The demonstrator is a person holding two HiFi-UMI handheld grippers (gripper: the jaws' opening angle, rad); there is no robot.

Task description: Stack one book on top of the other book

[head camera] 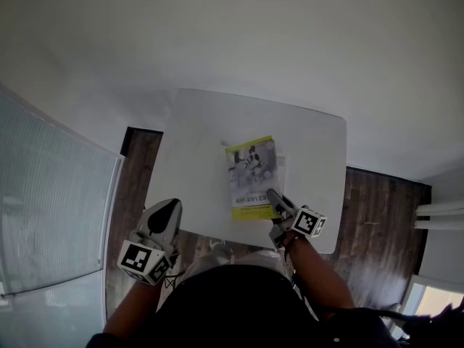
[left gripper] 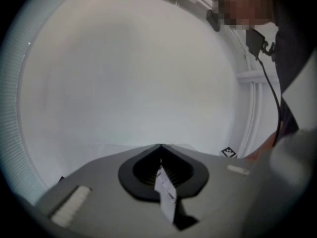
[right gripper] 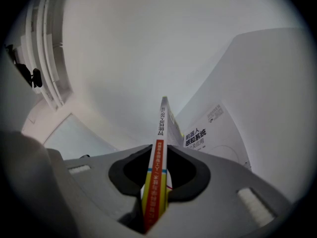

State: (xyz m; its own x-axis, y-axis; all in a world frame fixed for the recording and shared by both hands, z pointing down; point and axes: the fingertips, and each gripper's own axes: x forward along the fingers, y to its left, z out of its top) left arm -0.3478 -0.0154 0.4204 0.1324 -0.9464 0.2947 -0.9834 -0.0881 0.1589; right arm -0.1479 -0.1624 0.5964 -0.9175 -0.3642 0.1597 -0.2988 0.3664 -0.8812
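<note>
Firstly, right gripper (right gripper: 161, 155): jaws pinching the spine edge of the yellow book (right gripper: 157, 182) (red-and-yellow spine). That book lies over the white book (right gripper: 213, 133), by the table's (head camera: 203, 136) near edge toward its right corner.

Left gripper (left gripper: 161, 148): jaws pressed together at the tips, a small white slip (left gripper: 166, 192) between them, at the table's near left corner.

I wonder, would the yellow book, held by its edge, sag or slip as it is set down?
Likely fairly stiff: the yellow book runs straight out from the right gripper pinching its spine. It may slide, since the white book below looks smooth.
</note>
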